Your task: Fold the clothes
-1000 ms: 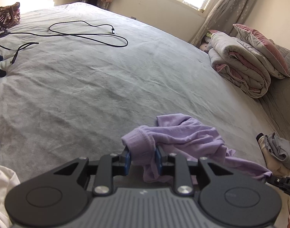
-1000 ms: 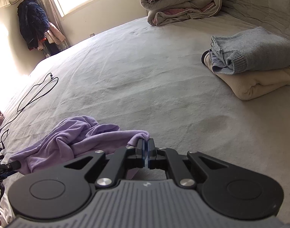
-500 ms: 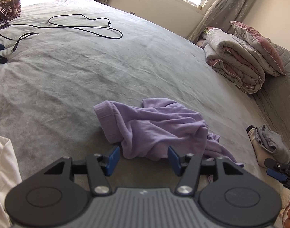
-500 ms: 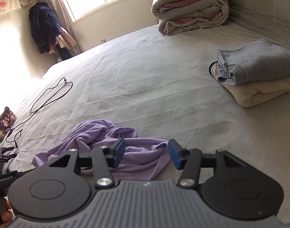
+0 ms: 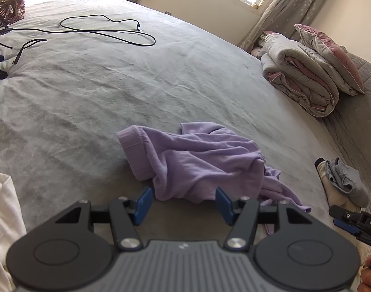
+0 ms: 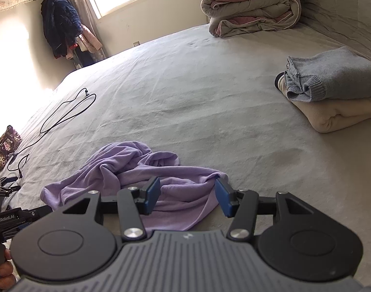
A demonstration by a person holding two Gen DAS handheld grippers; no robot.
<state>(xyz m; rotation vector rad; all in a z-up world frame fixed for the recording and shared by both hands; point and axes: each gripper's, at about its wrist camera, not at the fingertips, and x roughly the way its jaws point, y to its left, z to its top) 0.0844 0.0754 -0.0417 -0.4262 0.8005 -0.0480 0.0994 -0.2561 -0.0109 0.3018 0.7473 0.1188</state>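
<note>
A crumpled purple garment [image 5: 197, 160] lies in a loose heap on the grey bed [image 5: 112, 92]. My left gripper [image 5: 183, 194] is open just in front of its near edge, blue pads apart, and no cloth is pinched. In the right wrist view the same purple garment [image 6: 127, 168] spreads to the left. My right gripper [image 6: 188, 185] is open over its near corner; cloth lies between the jaws, but the pads do not press it. Each gripper shows at the edge of the other's view, held by a hand.
A black cable [image 5: 107, 31] loops across the far bed, near a patterned bag [image 5: 8, 7]. A rolled duvet [image 5: 299, 80] and a pillow sit at the head. To the right, a folded grey sweater [image 6: 336, 75] rests on a cream garment [image 6: 343, 114]. White cloth [image 5: 3, 219] lies lower left.
Both grippers were shut on the purple garment a second ago. They have opened and let it go, and it now lies on the bed just ahead of them.
</note>
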